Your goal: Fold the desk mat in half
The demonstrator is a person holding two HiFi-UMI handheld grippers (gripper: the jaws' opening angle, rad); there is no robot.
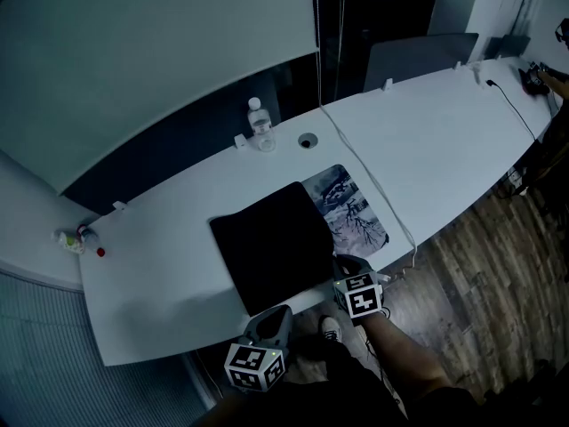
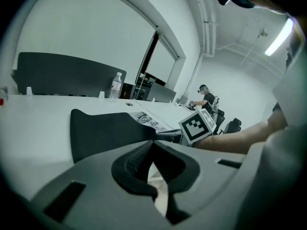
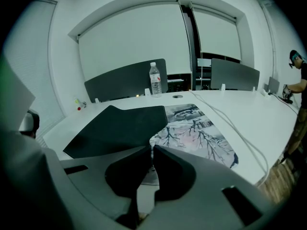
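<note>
A long white desk [image 1: 444,140] runs in front of me. Dark grey divider panels [image 3: 127,80] stand along its far edge. Behind them are large white wall panels [image 1: 151,52], separated by a dark vertical gap [image 1: 327,34]. On the desk:
- a clear water bottle [image 1: 259,124];
- a round cable port [image 1: 308,140] near the bottle;
- a white cable [image 1: 373,181] running to the near edge.

The floor [image 1: 480,265] is wood plank. A strip light [image 2: 283,35] is lit overhead. A person [image 2: 207,99] is at the desk's far end, near black chairs [image 2: 235,125].

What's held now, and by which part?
The desk mat, by its black flap's near edge: left hand-held gripper at one end, right hand-held gripper at the other.
</note>
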